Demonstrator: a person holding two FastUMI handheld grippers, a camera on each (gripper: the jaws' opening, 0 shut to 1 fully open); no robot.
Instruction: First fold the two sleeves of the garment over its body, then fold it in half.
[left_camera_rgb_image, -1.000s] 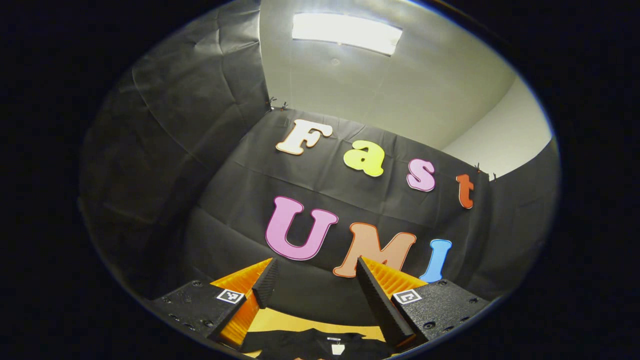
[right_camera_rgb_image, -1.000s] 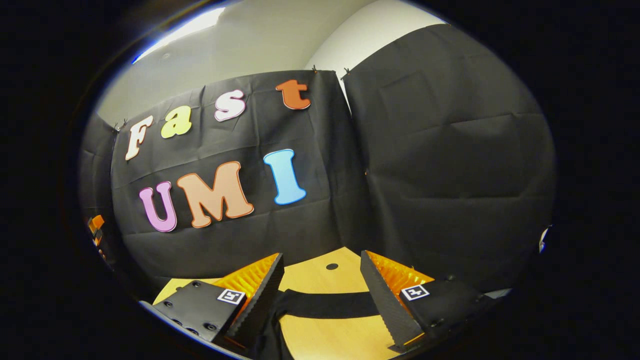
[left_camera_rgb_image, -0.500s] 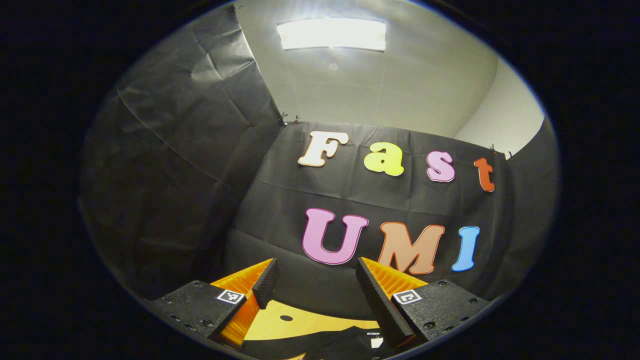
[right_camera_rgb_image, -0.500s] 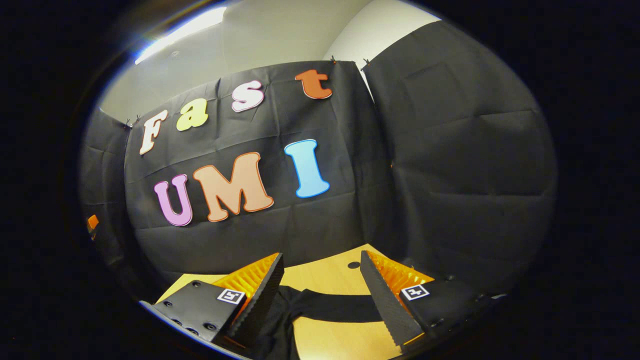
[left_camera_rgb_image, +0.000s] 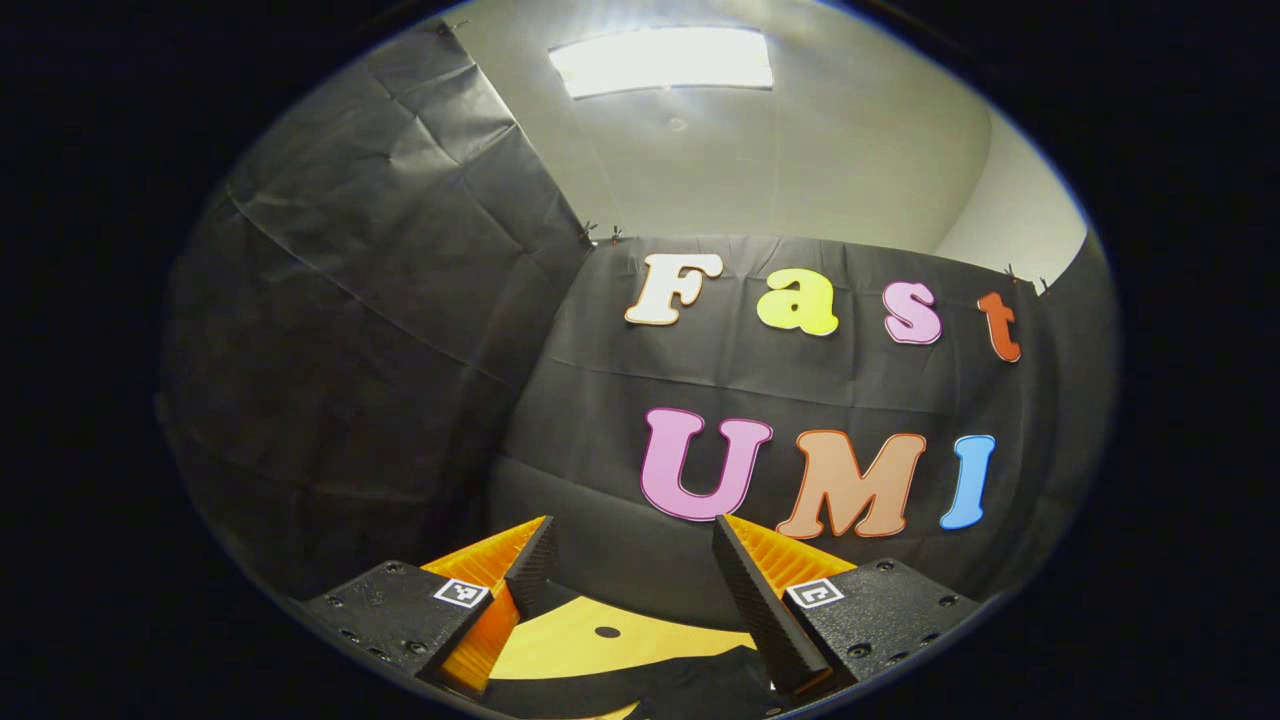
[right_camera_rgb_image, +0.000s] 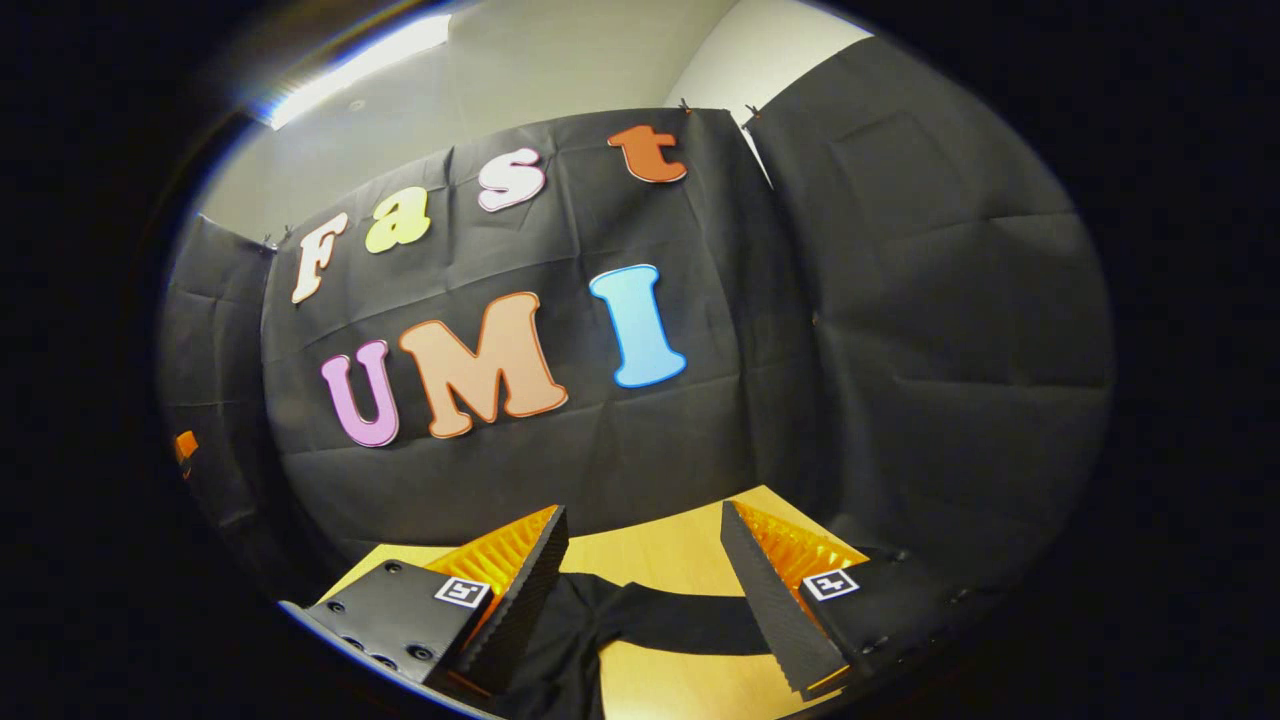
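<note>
Wooden worktop (right_camera_rgb_image: 660, 690) carries a black garment (right_camera_rgb_image: 660, 625), one sleeve (right_camera_rgb_image: 690, 625) stretched out flat. Left tool (left_camera_rgb_image: 628, 575) hangs above it, jaws spread, gripping nothing. Right tool (right_camera_rgb_image: 645, 570) likewise gapes wide over the sleeve.

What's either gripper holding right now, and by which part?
Nothing. The left gripper and right gripper are both open above the black garment on the wooden table, with no cloth between their fingers.

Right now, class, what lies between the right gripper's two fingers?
In the right gripper view, the open right gripper has a black sleeve stretched across the gap, lying on the wooden table. Neither finger presses on it.
</note>
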